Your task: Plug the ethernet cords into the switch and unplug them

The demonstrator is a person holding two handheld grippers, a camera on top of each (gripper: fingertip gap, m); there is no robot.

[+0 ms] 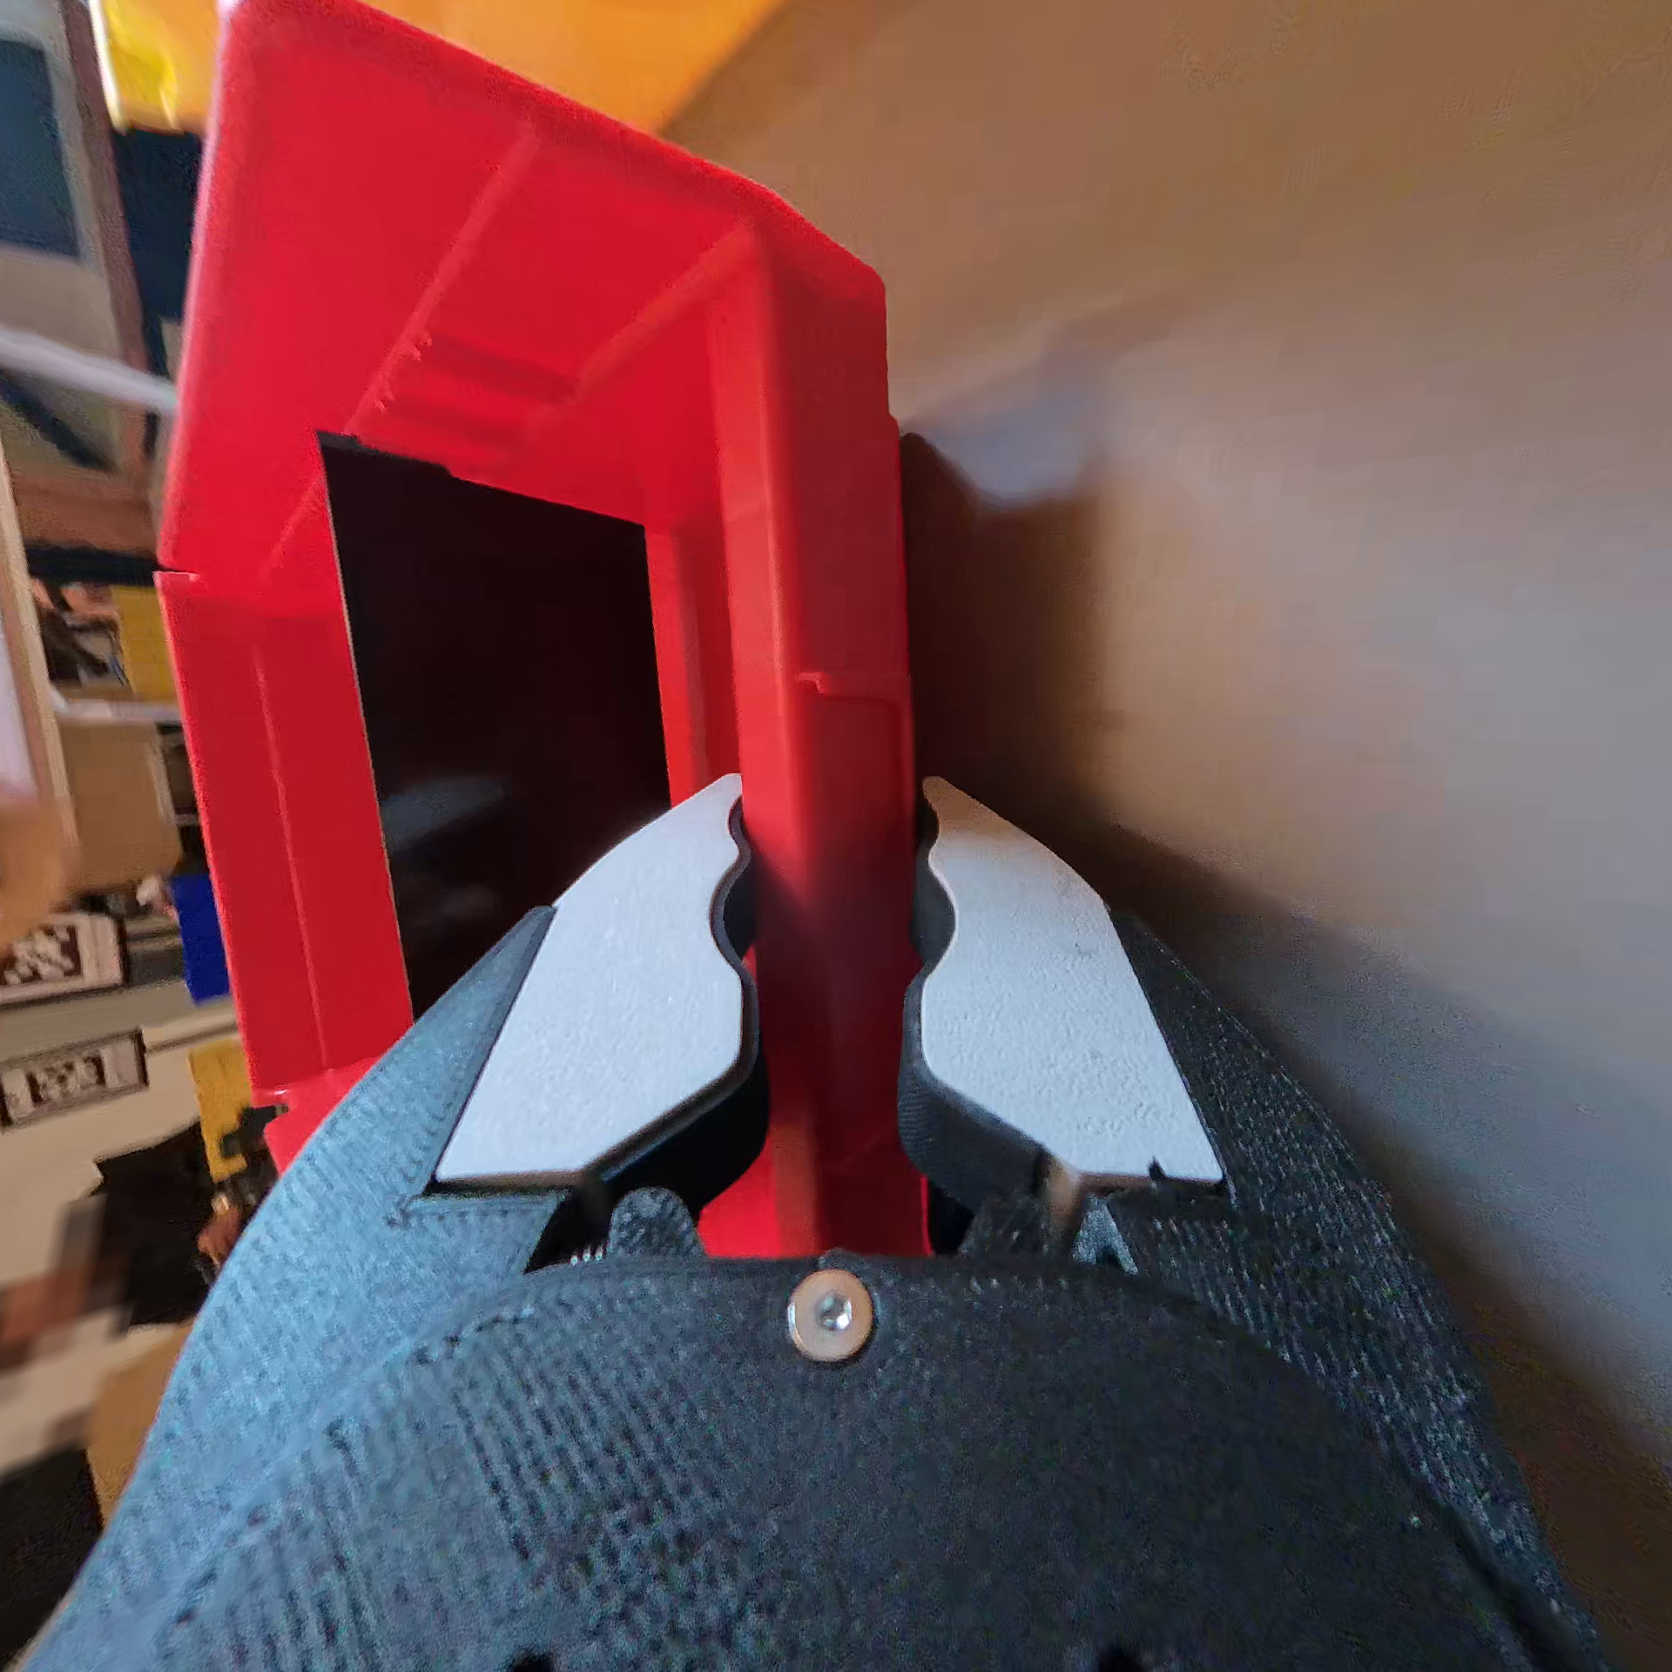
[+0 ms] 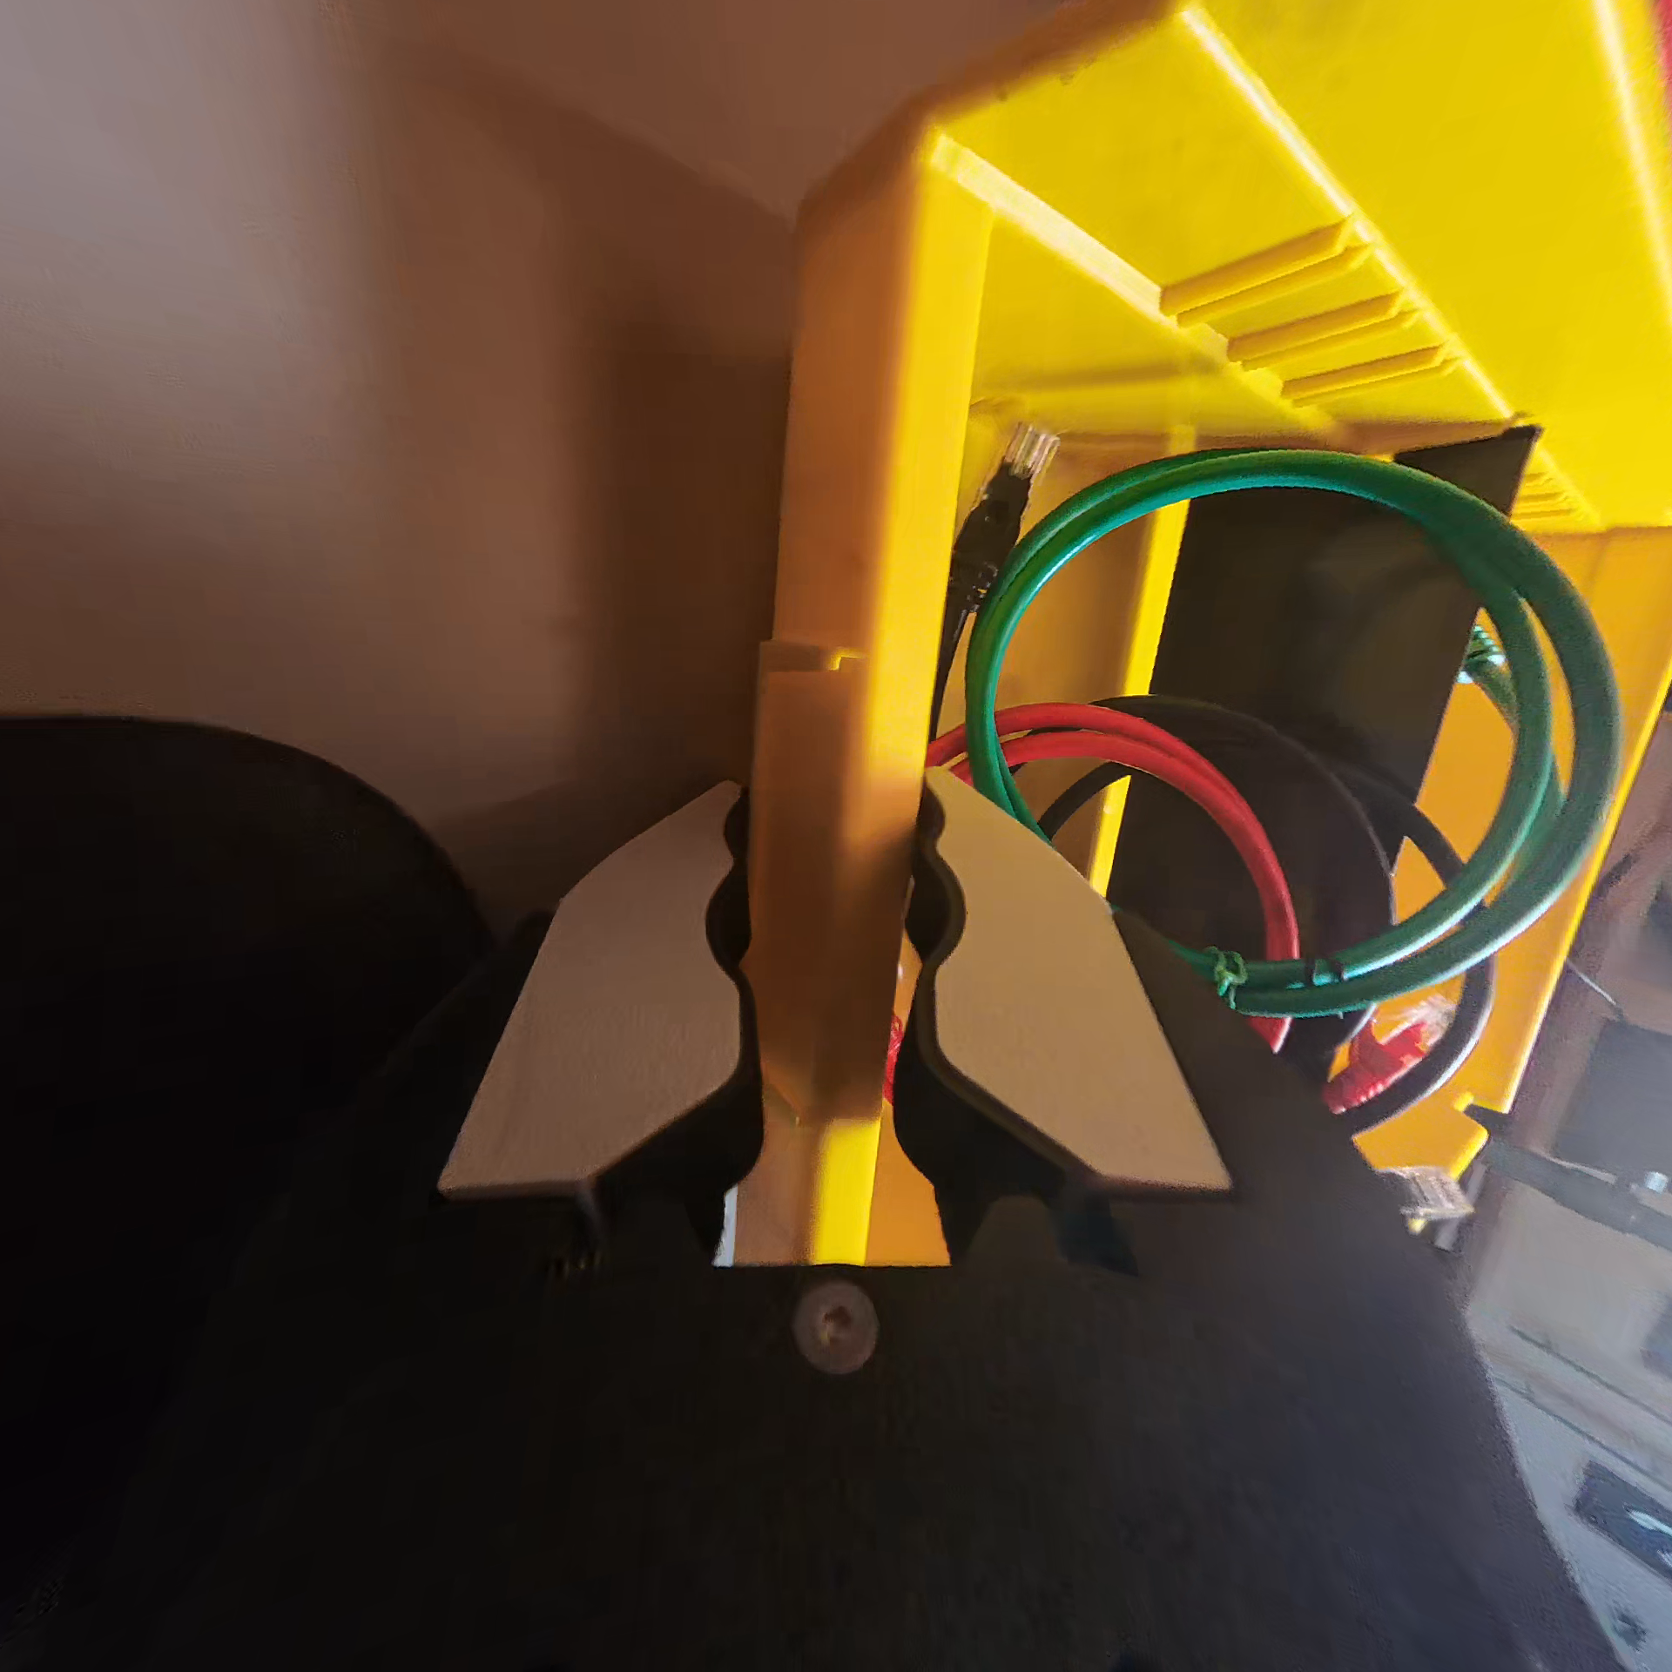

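Observation:
In the left wrist view my left gripper (image 1: 831, 814) is shut on the side wall of a red plastic bin (image 1: 507, 299). A flat black slab (image 1: 507, 706), perhaps the switch, stands inside that bin. In the right wrist view my right gripper (image 2: 832, 814) is shut on the side wall of a yellow plastic bin (image 2: 869, 507). That bin holds coiled ethernet cords: a green cord (image 2: 1529, 651), a red cord (image 2: 1203, 778) with a red plug (image 2: 1384, 1059), and a black cord (image 2: 982, 552) with a clear plug tip. A black panel (image 2: 1303, 633) stands behind the coils.
A brown surface (image 1: 1312, 452) fills the right of the left wrist view and also shows in the right wrist view (image 2: 362, 362). Cluttered shelves and boxes (image 1: 99, 814) lie blurred at far left. A dark rounded shape (image 2: 199, 905) sits left of the right gripper. The left gripper's tips are roughly 25 cm from the right gripper's.

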